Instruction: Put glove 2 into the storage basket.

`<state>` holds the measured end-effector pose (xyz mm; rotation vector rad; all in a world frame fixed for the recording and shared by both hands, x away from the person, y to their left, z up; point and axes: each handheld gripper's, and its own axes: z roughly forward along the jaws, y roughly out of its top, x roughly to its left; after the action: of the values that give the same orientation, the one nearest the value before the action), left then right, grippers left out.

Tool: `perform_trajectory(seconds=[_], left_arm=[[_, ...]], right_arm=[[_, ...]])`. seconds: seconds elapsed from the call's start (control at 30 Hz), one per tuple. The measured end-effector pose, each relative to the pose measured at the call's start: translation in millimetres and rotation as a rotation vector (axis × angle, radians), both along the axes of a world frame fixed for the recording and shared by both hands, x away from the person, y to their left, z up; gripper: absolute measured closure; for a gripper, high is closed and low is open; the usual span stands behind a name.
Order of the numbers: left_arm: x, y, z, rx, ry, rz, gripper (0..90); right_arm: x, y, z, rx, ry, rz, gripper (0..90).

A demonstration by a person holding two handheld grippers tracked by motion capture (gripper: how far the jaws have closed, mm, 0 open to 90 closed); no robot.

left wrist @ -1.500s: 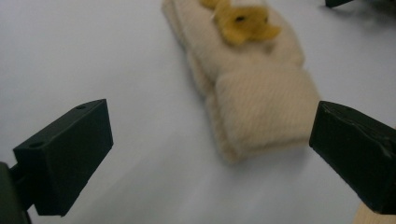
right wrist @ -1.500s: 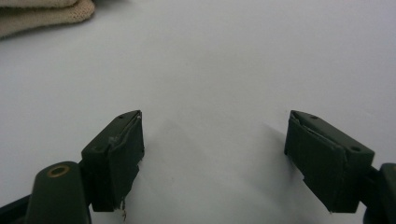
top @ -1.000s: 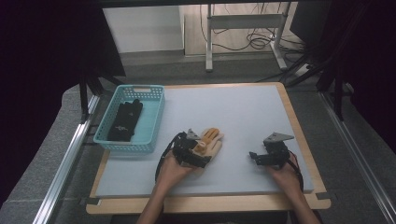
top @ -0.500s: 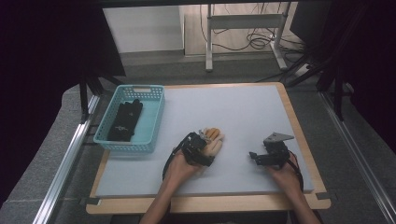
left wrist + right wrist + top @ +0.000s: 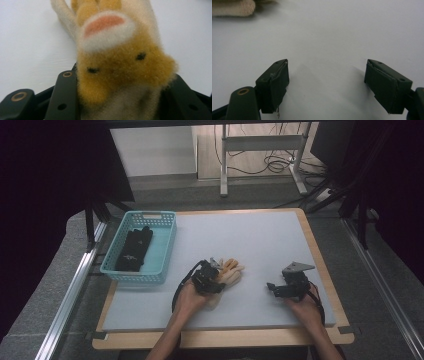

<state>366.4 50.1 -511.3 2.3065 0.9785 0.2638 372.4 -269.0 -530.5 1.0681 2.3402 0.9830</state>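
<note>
While left gripper (image 5: 214, 275) jaws have just closed on fuzzy glove (image 5: 117, 62), right gripper (image 5: 325, 85) jaws open, no writing legible

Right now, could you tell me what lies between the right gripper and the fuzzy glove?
Nothing: in the high view, only bare table surface separates the right gripper from the fuzzy glove, which the left gripper pinches.

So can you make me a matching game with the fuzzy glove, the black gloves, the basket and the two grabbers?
Things:
1. fuzzy glove
2. black gloves
3. left gripper
4. right gripper

States:
A. open, nothing between its jaws
B. lying in the blue basket
C. tan and cream, on the white mat
D. closed on the fuzzy glove

Pairs: 1-C, 2-B, 3-D, 4-A
</note>
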Motion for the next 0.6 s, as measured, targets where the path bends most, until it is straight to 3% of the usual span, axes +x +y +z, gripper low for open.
perform_trajectory(seconds=[0.33,0.6], left_arm=[[7.2,15.2,22.3,-0.037,-0.008,0.028,54.4],[17.5,38.6,44.2,-0.045,-0.014,0.070,54.2]], right_arm=[[-0.1,0.0,0.0,0.000,0.001,-0.001,19.5],[0.0,-0.2,0.1,-0.002,0.000,0.001,19.4]])
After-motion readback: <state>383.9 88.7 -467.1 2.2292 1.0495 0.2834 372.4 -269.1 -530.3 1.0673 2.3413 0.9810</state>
